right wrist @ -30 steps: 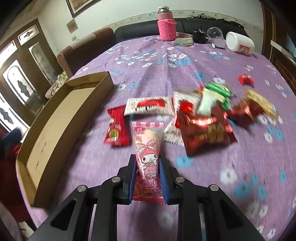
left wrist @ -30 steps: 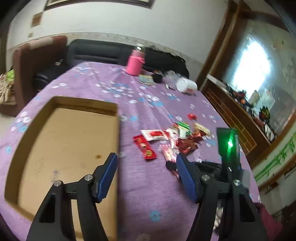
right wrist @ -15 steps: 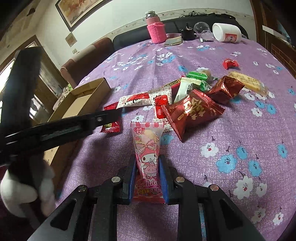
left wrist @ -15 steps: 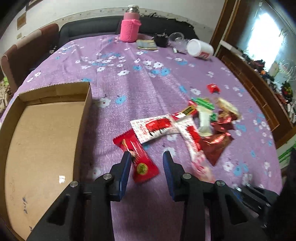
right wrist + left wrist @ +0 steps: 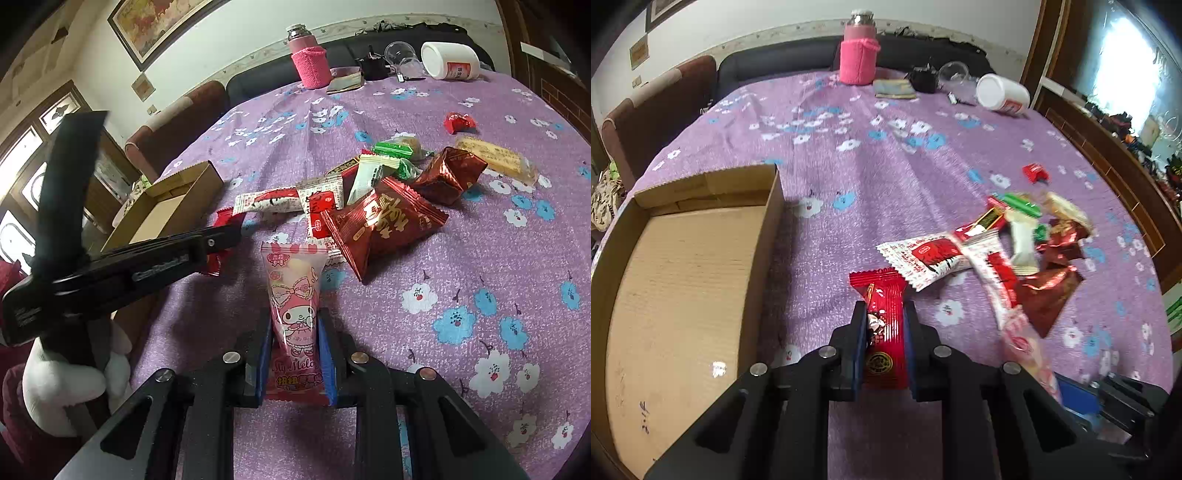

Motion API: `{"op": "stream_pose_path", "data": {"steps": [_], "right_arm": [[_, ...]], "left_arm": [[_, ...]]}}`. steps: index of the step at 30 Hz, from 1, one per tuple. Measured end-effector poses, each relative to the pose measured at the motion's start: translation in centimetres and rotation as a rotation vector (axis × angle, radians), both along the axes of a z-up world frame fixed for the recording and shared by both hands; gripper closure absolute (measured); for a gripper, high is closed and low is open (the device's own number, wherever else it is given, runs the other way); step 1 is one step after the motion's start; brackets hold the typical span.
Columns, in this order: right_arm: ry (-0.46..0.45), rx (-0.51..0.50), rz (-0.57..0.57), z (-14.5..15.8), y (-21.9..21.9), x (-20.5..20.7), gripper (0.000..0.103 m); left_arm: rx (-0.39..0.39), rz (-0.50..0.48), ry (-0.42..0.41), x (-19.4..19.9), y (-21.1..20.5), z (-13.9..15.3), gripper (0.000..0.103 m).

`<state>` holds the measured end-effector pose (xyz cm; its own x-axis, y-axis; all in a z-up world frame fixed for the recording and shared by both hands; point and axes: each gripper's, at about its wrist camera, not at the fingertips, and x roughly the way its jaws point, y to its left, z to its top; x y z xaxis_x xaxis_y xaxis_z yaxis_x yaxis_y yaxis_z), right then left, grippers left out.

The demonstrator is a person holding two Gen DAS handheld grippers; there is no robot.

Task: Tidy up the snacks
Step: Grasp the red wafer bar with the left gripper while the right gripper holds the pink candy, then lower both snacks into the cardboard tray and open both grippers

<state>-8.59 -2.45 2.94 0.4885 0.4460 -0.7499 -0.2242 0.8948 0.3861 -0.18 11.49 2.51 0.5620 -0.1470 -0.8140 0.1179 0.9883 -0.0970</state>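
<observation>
Left wrist view: a purple floral tablecloth [image 5: 886,155] spreads under an open cardboard box [image 5: 683,280] standing at the left, nothing visible inside it. To the right lies the loose snack pile [image 5: 1008,251], its nearest packets just beside the left gripper [image 5: 884,325]. That gripper, wide open a second ago and half closed around the packet half a second ago, now clamps the red snack packet [image 5: 884,314] between its blue pads, close to the box's near wall. The right gripper [image 5: 295,343] keeps its hold on the pink My Melody packet [image 5: 293,295], raised in front of the pile. With both tools now loaded, the first deliveries into the box look imminent; most of the sorting remains undone, judging by the pile.
</observation>
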Motion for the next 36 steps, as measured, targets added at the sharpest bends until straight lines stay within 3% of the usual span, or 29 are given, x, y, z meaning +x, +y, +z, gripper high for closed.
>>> {"op": "stream_pose_path", "data": {"steps": [11, 17, 24, 28, 36], "right_arm": [[-0.027, 0.061, 0.054, 2.7, 1.7, -2.3, 0.078], [-0.062, 0.074, 0.115, 5.2, 4.6, -3.1, 0.078], [-0.056, 0.086, 0.215, 6.9, 10.3, -2.3, 0.078], [-0.028, 0.078, 0.277, 6.5, 14.6, -1.5, 0.078], [0.101, 0.058, 0.359, 2.3, 22.7, 0.5, 0.078]], "left_arm": [[-0.136, 0.010, -0.099, -6.0, 3.1, 4.8, 0.086], [-0.099, 0.105, -0.153, -8.7, 7.6, 6.2, 0.086], [-0.048, 0.289, -0.179, -10.8, 15.9, 6.2, 0.086], [-0.015, 0.363, -0.146, -11.5, 19.6, 4.9, 0.086], [-0.019, 0.414, -0.090, -12.0, 23.0, 2.8, 0.085]]}}
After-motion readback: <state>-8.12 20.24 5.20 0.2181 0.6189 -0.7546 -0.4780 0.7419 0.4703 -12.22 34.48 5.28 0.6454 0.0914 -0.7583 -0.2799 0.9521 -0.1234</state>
